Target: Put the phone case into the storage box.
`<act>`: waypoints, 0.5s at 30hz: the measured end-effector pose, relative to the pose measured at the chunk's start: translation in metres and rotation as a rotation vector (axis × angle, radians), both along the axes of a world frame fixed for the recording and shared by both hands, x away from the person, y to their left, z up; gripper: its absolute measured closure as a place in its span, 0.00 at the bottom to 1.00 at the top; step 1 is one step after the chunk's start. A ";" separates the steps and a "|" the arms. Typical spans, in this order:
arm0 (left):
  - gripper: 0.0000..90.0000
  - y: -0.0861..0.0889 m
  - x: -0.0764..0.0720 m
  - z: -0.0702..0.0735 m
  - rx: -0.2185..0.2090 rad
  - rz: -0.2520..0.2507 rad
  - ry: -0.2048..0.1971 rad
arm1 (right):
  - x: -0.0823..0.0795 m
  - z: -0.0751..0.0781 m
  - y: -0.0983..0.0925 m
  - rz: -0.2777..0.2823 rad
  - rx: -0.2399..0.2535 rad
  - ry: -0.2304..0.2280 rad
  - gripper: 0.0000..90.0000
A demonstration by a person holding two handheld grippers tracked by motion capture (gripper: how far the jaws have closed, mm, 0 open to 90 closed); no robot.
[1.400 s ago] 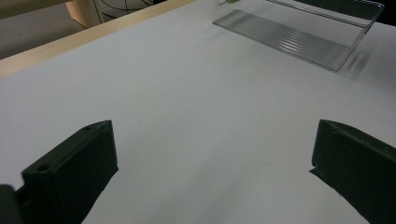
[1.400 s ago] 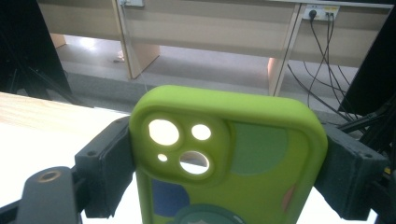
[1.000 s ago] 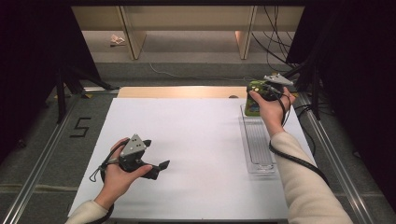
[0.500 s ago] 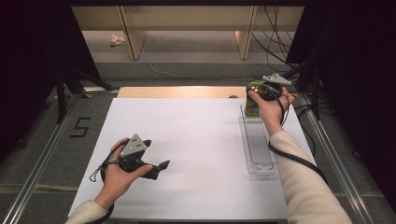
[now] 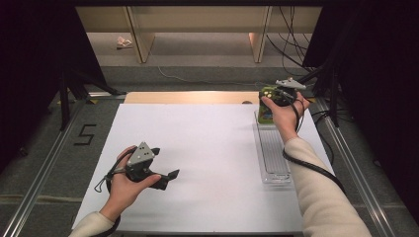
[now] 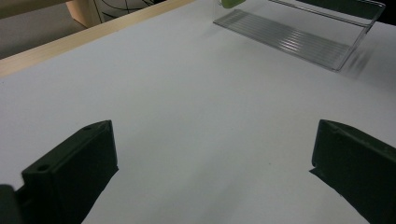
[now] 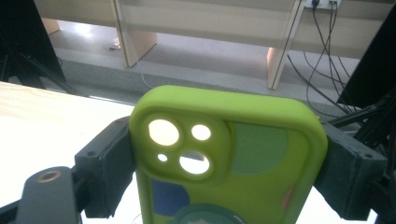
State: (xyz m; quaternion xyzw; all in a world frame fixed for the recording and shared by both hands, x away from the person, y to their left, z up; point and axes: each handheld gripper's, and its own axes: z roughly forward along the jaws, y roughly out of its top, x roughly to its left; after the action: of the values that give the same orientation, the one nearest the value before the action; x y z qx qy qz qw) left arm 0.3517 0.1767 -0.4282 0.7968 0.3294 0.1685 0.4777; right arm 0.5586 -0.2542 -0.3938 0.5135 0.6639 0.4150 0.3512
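Your left gripper (image 5: 168, 177) rests low over the near left part of the white table (image 5: 207, 148), held in your left hand (image 5: 126, 180). Its two black jaws stand wide apart with nothing between them; in the left gripper view they frame bare white surface, one jaw at each lower corner. Its cable loops off the near left side of that hand.

Further right, a clear plastic stand (image 5: 273, 153) lies along the right side of the table, its ribbed face running from near to far. The left gripper view shows the same stand (image 6: 299, 35) at the far right, well apart from the jaws.

At the far end of that stand, your right hand (image 5: 284, 111) holds your right gripper (image 5: 269, 96) raised over the far right corner of the table. Its jaws are clamped on the two long edges of a lime-green phone case (image 7: 224, 158), which stands upright between them with its camera cut-outs at the top left. From the high view the case (image 5: 267, 106) sits just above the stand's far end; you cannot tell from the pictures whether it touches the stand.
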 end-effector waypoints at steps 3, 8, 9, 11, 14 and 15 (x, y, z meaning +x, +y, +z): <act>0.00 0.000 0.000 0.000 0.001 0.001 0.000 | 0.001 -0.002 0.000 0.007 -0.004 0.000 0.19; 0.00 0.000 0.000 0.000 -0.001 0.001 0.000 | 0.003 -0.004 0.000 0.015 -0.007 0.004 0.19; 0.00 0.000 0.000 0.000 0.000 0.001 0.000 | 0.003 -0.004 0.000 0.015 -0.009 0.004 0.19; 0.00 0.000 0.000 0.000 0.000 0.001 0.000 | 0.003 -0.004 0.000 0.018 -0.006 0.005 0.19; 0.00 0.000 0.000 0.000 0.000 0.000 0.000 | 0.004 -0.005 0.000 0.018 -0.010 0.005 0.19; 0.00 0.000 0.000 0.000 0.000 0.000 0.001 | 0.004 -0.005 0.000 0.019 -0.009 0.005 0.19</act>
State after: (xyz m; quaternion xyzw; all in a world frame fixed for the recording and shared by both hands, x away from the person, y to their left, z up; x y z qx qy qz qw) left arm 0.3520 0.1767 -0.4286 0.7968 0.3296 0.1681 0.4777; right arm 0.5629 -0.2542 -0.3987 0.5065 0.6716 0.4139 0.3480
